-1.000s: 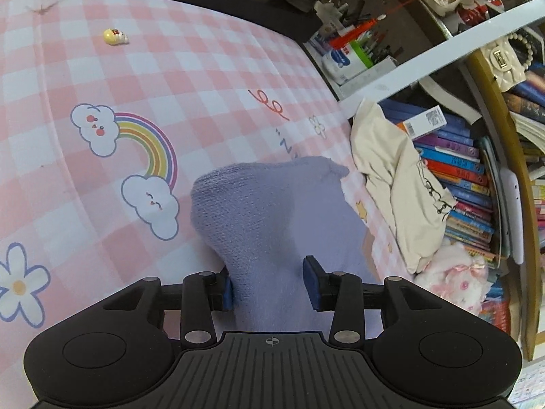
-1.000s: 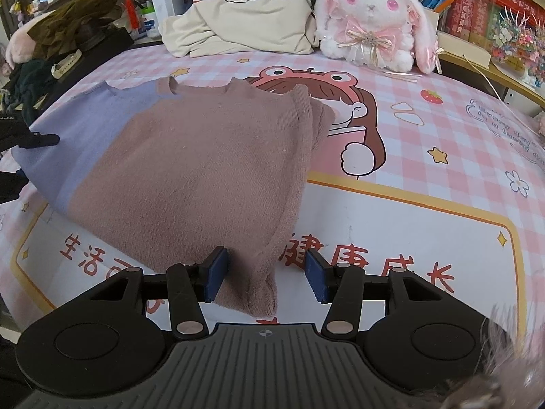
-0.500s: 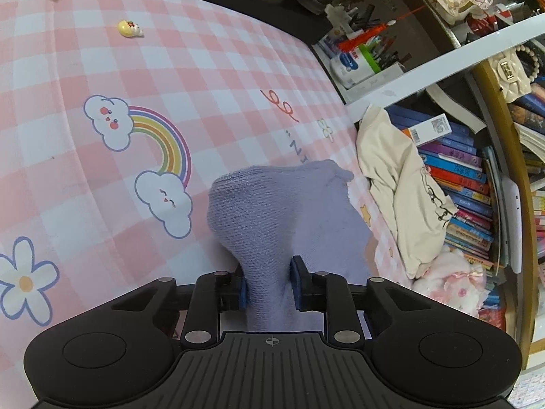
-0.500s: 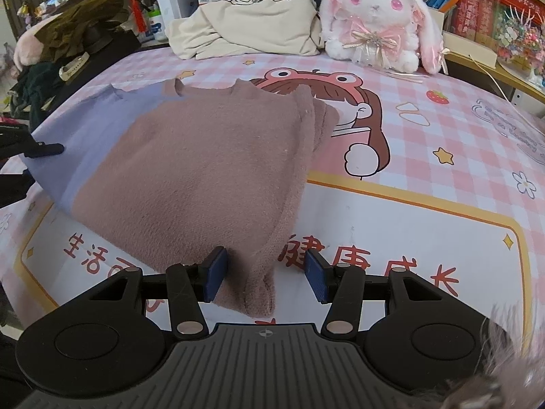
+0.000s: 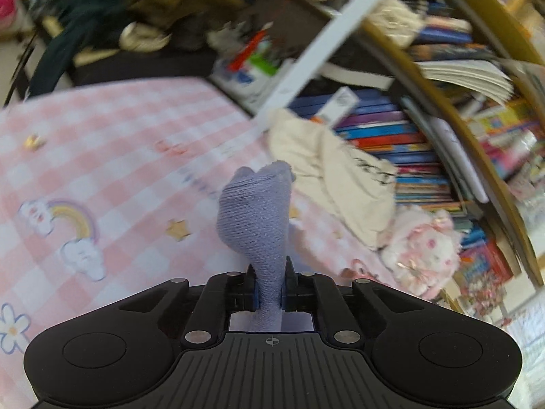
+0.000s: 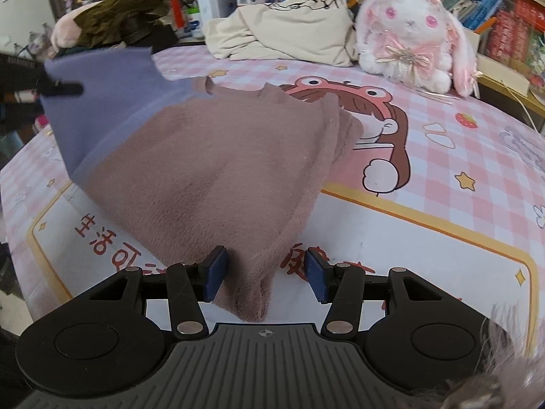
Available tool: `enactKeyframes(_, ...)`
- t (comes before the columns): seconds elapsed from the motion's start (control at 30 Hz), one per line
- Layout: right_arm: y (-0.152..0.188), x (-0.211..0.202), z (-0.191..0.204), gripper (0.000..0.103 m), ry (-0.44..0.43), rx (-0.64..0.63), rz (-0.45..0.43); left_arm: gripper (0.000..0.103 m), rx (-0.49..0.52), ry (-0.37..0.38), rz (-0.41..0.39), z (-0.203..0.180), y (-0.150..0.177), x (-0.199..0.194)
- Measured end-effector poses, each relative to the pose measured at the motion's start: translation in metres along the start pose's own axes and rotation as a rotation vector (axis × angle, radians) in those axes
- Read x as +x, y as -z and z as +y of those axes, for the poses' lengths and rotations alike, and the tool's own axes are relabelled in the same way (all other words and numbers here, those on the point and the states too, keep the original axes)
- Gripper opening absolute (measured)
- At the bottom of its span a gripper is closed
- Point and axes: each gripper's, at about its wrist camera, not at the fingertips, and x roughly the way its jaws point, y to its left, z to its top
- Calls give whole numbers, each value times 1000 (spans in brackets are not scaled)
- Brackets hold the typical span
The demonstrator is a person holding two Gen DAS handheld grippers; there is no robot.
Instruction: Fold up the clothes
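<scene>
pink checked sheet (image 6: 425, 184) with cartoon print covers surface, bookshelves (image 5: 402, 143) behind. sweater (image 6: 218, 173), mauve with lilac part, lies on sheet near frog-hat cartoon (image 6: 368, 126). left gripper (image 5: 270, 284) clenched on lilac part, bunched cloth sticking up past pads, that end raised off sheet. right gripper (image 6: 265, 272) released, mauve corner between pads, neither pad pressing. plush rabbit (image 6: 412, 34) and cream bag (image 6: 286, 30) beyond cartoon, against shelves.

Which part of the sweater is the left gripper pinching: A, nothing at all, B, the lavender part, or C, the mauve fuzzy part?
B: the left gripper is shut on a bunched fold of the sweater's lavender part, lifting it off the pink checked sheet.
</scene>
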Motion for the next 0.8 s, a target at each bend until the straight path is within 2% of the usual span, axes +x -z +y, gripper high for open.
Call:
enactKeyframes(0.17,-2,1,-4,48,-40,-30,0,9,72,68,-50,-44,4,-15)
enactKeyframes(0.27,-3,2,-7,48,-65,-43,0,9,166,100,-57,-81,17,-21)
enactKeyframes(0.33,-4,2,-9,48,-80,-48,0,9,283,113,-44,-108,34,-24)
enactKeyframes(0.4,-4,2,-12,48,-96,-50,0,11,477,98,-3,-137,63,-21)
enactKeyframes(0.53,-7,0,-25,48,-153,-12,-1,21,881,-5,172,-173,135,11)
enactKeyframes(0.63,-6,-5,-36,42,-184,24,5,23,1078,-81,239,-178,174,31)
enactKeyframes(0.7,-5,-9,-43,42,-199,42,6,26,1154,-106,247,-180,188,36)
enactKeyframes(0.8,-1,-17,-55,43,-230,89,-2,42,1139,-85,250,-178,187,34)
